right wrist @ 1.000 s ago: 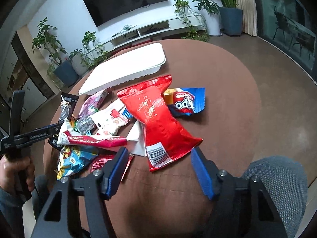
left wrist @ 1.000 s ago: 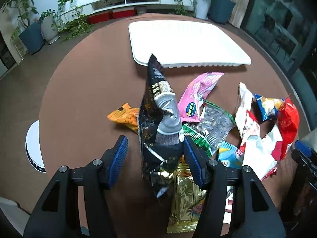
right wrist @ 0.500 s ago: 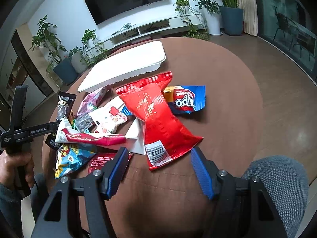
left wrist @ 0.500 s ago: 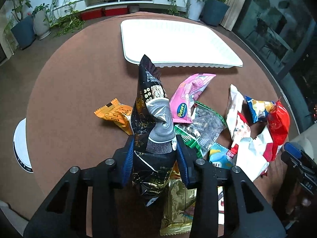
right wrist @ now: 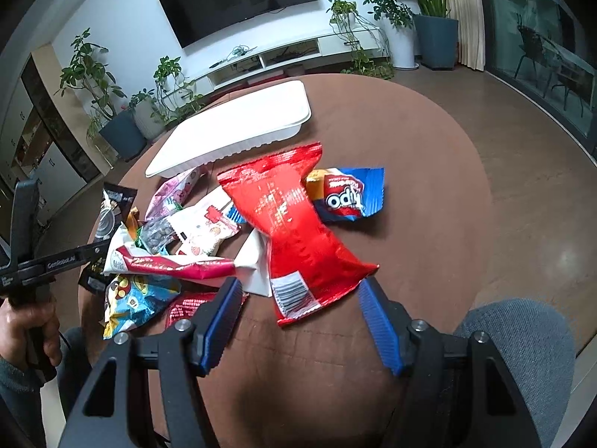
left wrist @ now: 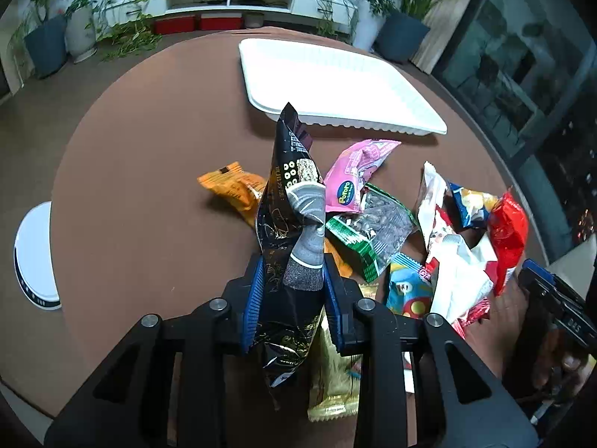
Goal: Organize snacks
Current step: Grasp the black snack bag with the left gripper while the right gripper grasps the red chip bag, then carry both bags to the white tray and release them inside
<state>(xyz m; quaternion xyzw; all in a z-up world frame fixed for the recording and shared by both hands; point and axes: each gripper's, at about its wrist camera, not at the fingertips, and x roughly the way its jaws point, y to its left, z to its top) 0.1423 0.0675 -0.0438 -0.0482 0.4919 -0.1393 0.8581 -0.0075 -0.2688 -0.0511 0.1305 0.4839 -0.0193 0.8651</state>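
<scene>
We have barely begun: the white tray [left wrist: 335,86] at the far side of the round brown table [left wrist: 141,194] holds nothing, and nearly every packet lies heaped on the near side, among them the pink pouch [left wrist: 354,175], the orange packet [left wrist: 235,190] and the big red bag [right wrist: 294,231]. Our left gripper [left wrist: 291,298] has just been closing and now clamps the black snack bag [left wrist: 291,216], which stands up between its blue pads; whether its lower end has left the table we cannot quite tell. It points steeply down toward the tray. Our right gripper [right wrist: 298,321] hangs with jaws apart, empty, just before the red bag.
</scene>
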